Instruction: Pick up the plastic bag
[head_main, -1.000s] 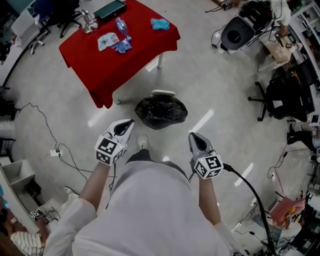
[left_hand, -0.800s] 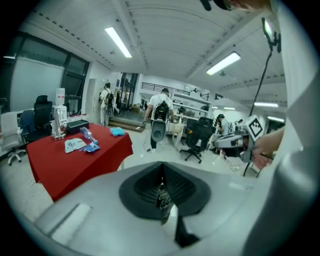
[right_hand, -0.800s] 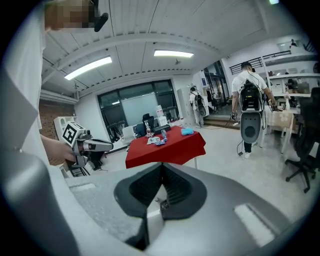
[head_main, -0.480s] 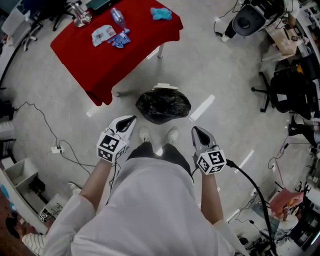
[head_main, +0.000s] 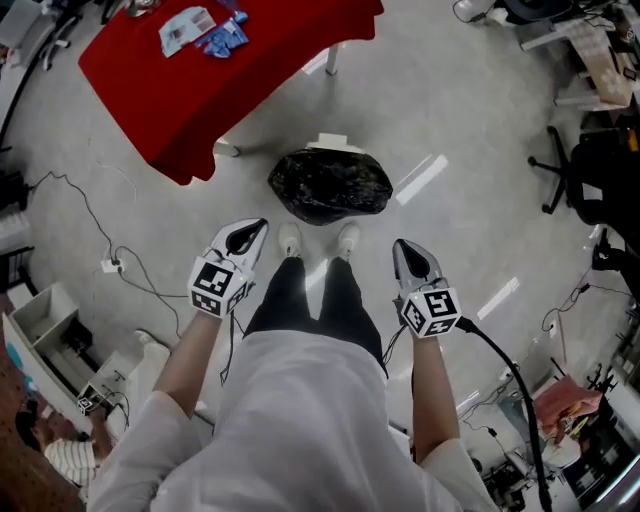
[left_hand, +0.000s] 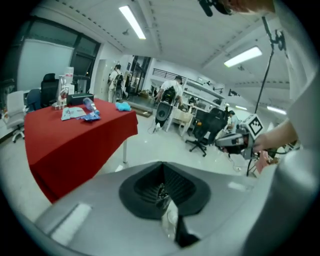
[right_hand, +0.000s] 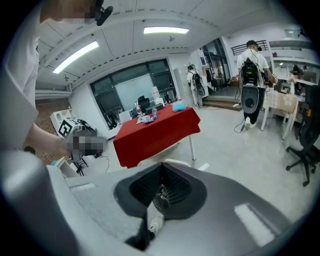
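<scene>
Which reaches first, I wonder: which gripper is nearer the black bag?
Left, narrowly. The left gripper is below-left of the plastic bag in the head view; the right gripper is below-right, slightly farther.

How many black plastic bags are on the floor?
1. The black plastic bag lies just ahead of the shoes, beside the red table; its cloth could hide more.

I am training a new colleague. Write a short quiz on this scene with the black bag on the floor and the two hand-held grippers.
1. True or false: the crumpled black plastic bag lies on the grey floor, just ahead of the person's white shoes.
2. The jaws of the left gripper are: A open; B shut with nothing between them; C shut on the bag.
3. Fill in: the right gripper is ___ the bag (touching / apart from).
Key: 1 true; 2 B; 3 apart from.
</scene>
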